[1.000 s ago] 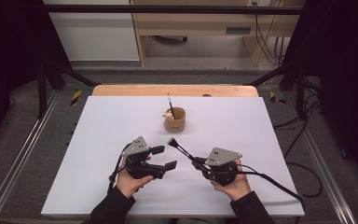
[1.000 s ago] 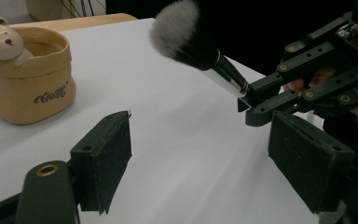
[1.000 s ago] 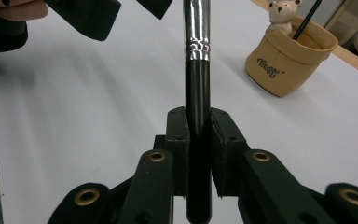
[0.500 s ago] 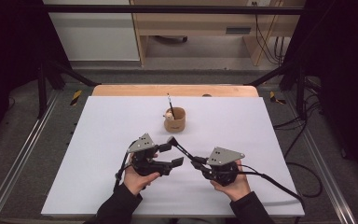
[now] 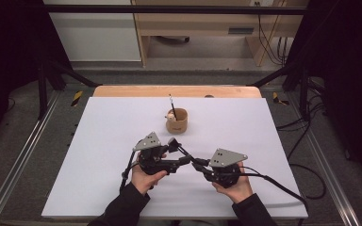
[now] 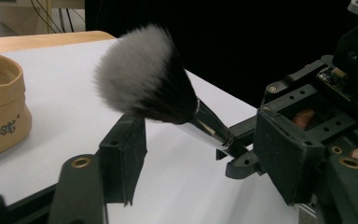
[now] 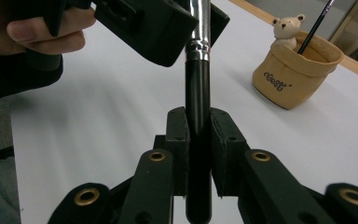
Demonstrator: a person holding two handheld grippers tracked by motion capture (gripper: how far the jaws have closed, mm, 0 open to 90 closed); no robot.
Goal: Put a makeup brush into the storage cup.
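A makeup brush (image 5: 185, 154) with a black handle (image 7: 198, 93), chrome ferrule (image 6: 207, 128) and fluffy grey-black head (image 6: 142, 74) is held above the white table. My right gripper (image 7: 198, 126) is shut on the handle, seen low at centre right in the high view (image 5: 199, 165). My left gripper (image 6: 200, 140) straddles the ferrule just below the head; its jaws have just been closing, and gaps still show on both sides of the brush. In the high view the left gripper (image 5: 180, 151) meets the brush from the left.
A tan pouch-shaped holder (image 5: 176, 121) stands behind the grippers, with a small bear figure (image 7: 286, 25) and a thin brush (image 5: 171, 102) in it. The white sheet (image 5: 99, 141) covers the table, with a wooden strip (image 5: 122, 91) at the far edge.
My left gripper has shifted right toward the brush and its jaws have narrowed around the ferrule end. The right gripper and the brush have stayed still.
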